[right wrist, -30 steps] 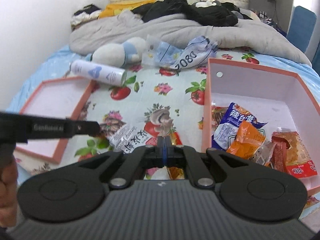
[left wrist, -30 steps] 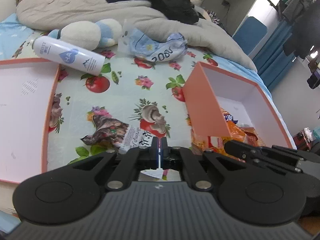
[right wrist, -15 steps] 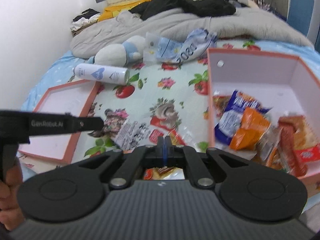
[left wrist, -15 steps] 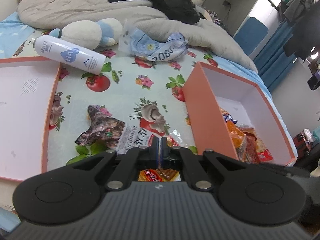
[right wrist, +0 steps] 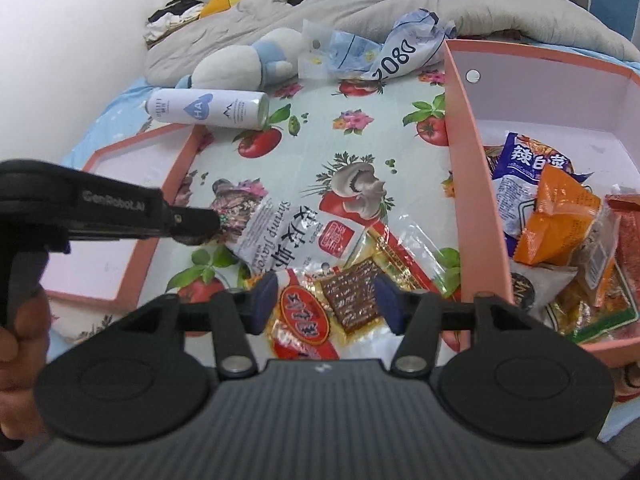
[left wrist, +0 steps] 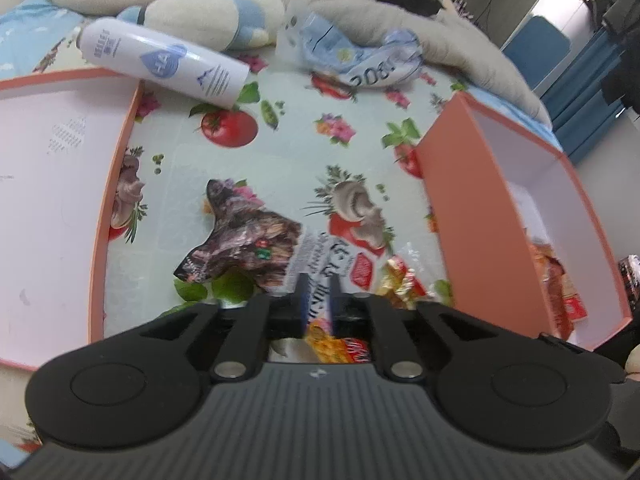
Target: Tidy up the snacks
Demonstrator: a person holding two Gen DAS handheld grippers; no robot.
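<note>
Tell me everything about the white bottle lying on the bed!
The white bottle is a smooth, shiny round can lying on its side on the flowery sheet. It has a blue heart with "HA" printed on it, a small mountain drawing, and small print. Its narrower capped end points toward the wall, its flat bottom toward the middle of the bed. It lies just behind a corner of the pink box lid and in front of the plush toy.

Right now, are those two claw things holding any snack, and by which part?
Nothing is held. The right gripper is opening above a red snack packet, pads not touching. The left gripper is opening over the shrimp snack bag.
</note>
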